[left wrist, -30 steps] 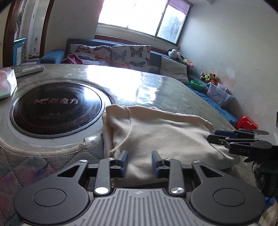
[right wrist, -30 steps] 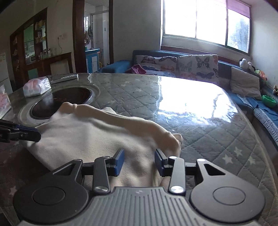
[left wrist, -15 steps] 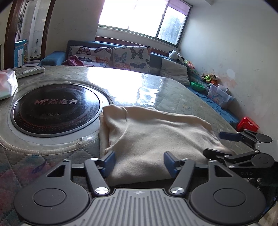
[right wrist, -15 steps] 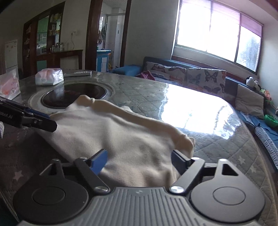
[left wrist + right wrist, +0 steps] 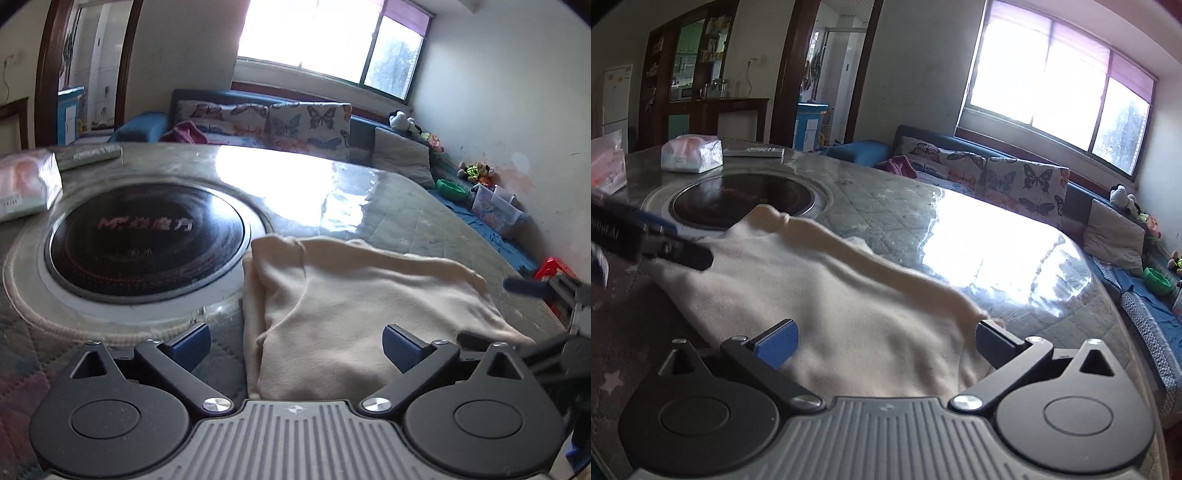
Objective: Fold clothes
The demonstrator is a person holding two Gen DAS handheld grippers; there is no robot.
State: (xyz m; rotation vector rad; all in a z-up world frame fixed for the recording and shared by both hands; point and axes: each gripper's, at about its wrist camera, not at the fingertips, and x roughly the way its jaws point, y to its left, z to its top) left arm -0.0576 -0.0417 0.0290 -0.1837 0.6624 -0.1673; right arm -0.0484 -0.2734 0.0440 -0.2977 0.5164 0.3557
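Fingers (image 5: 190, 341) of both grippers were spread wide, holding nothing, poised over the folded cream garment (image 5: 365, 306) on the table (image 5: 886, 199).

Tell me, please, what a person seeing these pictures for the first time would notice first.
Probably the cream garment, lying folded on the quilted table just ahead of both open grippers, the left gripper and the right gripper. Next comes the round black cooktop set into the table to the garment's left, and the bright window glare on the tabletop beyond.

Bright window (image 5: 1056, 96) above a butterfly-cushioned sofa (image 5: 990, 173), white walls
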